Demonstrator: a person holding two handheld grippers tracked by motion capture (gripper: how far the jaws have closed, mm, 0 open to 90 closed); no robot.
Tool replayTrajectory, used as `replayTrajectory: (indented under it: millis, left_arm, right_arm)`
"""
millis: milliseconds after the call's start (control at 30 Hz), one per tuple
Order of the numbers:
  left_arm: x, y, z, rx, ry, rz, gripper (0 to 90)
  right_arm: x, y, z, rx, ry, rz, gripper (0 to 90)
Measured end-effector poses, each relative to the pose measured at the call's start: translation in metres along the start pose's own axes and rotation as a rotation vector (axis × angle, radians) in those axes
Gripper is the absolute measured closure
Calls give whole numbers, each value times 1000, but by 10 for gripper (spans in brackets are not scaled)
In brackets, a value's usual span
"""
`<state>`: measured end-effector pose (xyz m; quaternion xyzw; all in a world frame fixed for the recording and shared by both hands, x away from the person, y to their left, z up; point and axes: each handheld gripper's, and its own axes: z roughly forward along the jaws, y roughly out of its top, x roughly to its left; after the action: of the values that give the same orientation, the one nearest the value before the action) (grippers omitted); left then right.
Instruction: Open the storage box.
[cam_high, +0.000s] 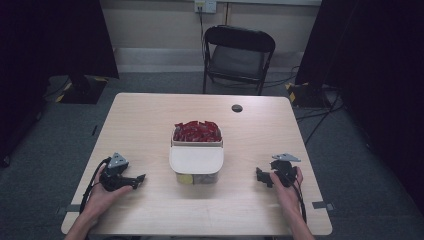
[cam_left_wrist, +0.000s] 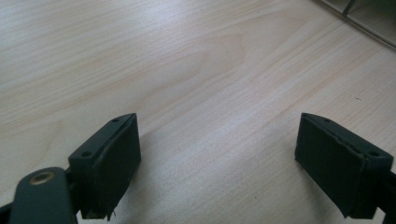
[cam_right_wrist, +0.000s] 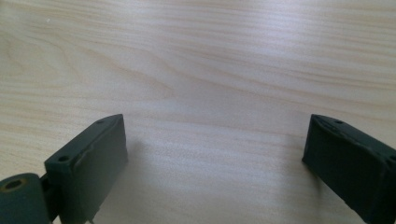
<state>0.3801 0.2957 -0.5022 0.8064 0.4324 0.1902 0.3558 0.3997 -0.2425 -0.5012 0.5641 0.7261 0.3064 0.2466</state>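
Pale wooden table (cam_high: 150, 120) carries everything, with a black folding chair (cam_high: 239, 55) standing beyond its far edge. At the table's middle sits a clear plastic container (cam_high: 196, 160): its far compartment is heaped with red wrapped packets (cam_high: 197, 131), and a cream lid (cam_high: 196, 160) covers the near part. Well apart from it on either side, the left gripper (cam_high: 140, 181) and right gripper (cam_high: 261, 176) rest low on the tabletop in the person's hands, pointing inward. Each gripper view shows jaws spread wide over bare wood, nothing between them.
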Motion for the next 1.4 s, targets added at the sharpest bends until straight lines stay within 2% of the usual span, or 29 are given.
replayTrajectory:
  millis: [400,533,767,967,1067,1133,1400]
  left_arm:
    - [0,0,0,1,-2,1,136]
    - [0,0,0,1,-4,-3,136]
    - [0,0,0,3,-4,1,136]
    - [0,0,0,3,-5,-1,136]
    - [0,0,0,3,-6,-1,136]
    - [1,0,0,1,-6,5,133]
    - [1,0,1,2,-7,4,133]
  right_arm:
    - [0,1,0,3,4,3,61]
    - [-2,1,-2,-5,-5,5,144]
    - [-2,2,-3,-3,-2,4,143]
    - [0,4,-7,-22,5,3,143]
    - [1,6,-10,-20,21,8,145]
    - [4,8,-13,-33,52,12,145]
    - [12,11,-17,-31,126,22,144]
